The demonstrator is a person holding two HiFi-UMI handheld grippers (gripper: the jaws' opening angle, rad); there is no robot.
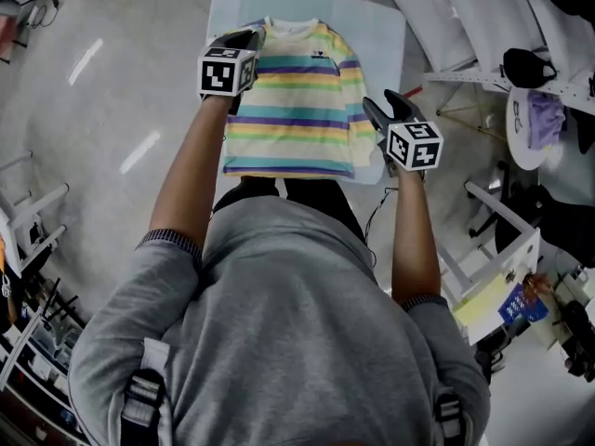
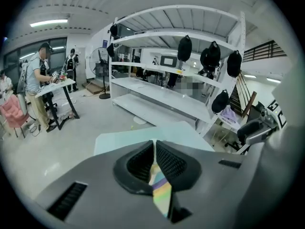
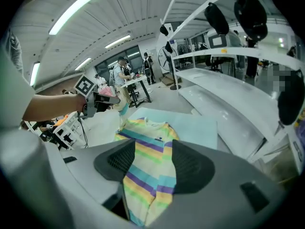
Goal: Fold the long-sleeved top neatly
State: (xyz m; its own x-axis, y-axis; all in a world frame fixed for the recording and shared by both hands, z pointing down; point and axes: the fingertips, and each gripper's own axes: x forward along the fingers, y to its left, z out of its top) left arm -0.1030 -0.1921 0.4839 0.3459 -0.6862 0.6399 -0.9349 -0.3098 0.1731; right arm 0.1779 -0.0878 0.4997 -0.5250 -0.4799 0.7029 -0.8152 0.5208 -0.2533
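The long-sleeved top (image 1: 296,100), striped in yellow, green, purple and blue, lies flat on a pale blue table (image 1: 376,26) with its collar away from me. My left gripper (image 1: 249,39) hovers over the top's left shoulder, shut on a strip of its striped fabric (image 2: 160,192). In the right gripper view that fabric (image 3: 122,110) hangs from the left gripper (image 3: 108,100) down to the top (image 3: 147,131). My right gripper (image 1: 383,106) is open beside the right sleeve (image 1: 354,110) with nothing held, and the top shows between its jaws (image 3: 153,146).
A white shelving rack (image 1: 446,17) runs along the right of the table, and black bags (image 2: 184,47) hang on it. A chair with purple cloth (image 1: 542,119) stands at the right. People work at a small table (image 2: 55,86) on the far left. Grey floor surrounds the table.
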